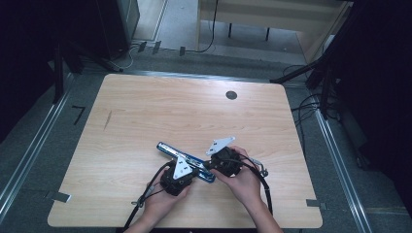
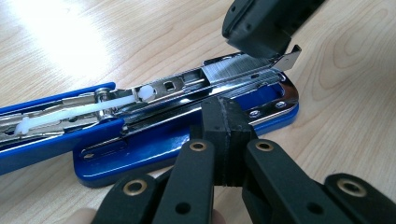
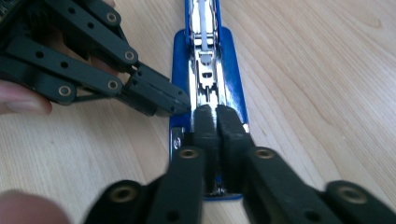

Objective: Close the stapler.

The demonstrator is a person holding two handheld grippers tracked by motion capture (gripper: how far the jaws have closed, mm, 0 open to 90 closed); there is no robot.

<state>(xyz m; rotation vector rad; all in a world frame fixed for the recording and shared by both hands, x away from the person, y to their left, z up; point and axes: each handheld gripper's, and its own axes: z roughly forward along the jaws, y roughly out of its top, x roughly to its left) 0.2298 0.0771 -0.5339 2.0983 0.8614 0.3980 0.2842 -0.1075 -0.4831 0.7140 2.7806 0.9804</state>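
A blue stapler [image 1: 167, 149] lies swung open flat on the wooden table [image 1: 145, 111], its metal magazine [image 2: 168, 88] facing up with a strip of staples [image 2: 233, 67] at the front end. My left gripper [image 2: 227, 126] is shut, and its tips lean against the side of the magazine above the blue base [image 2: 154, 154]. My right gripper [image 3: 217, 126] is shut too, tips down on the magazine's front end [image 3: 205, 74]. In the high view the left gripper [image 1: 193, 171] and the right gripper [image 1: 207, 166] meet at the stapler's near end.
A dark round hole [image 1: 231, 95] sits in the table's far right part. Cables [image 1: 262, 179] trail from both grippers toward the near edge. Metal floor rails [image 1: 29, 150] and stands flank the table.
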